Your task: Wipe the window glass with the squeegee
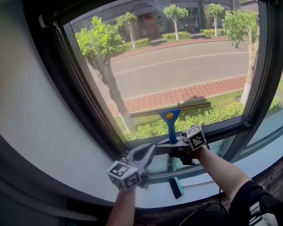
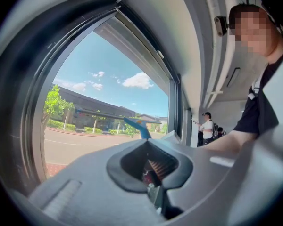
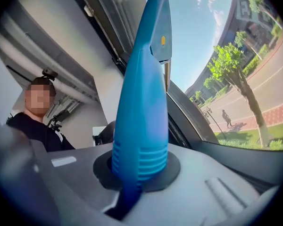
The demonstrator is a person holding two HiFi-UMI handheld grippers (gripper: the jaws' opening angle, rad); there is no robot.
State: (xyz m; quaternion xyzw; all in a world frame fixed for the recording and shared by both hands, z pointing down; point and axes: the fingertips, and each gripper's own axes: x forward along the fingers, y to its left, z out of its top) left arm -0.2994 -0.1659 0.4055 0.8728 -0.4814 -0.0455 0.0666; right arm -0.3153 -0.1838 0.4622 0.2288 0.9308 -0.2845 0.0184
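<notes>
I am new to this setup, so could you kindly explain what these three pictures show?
There is no robot here: a person holds a two-jaw gripper in each hand. The head view looks down from a camera on their head. Each of the other two views rides on one gripper and looks along its jaws. The right gripper is clamped on the handle of the blue squeegee, whose blade is against the lower window glass. The left gripper is beside it, jaws together, holding nothing. A small dark and teal object lies on the sill.
</notes>
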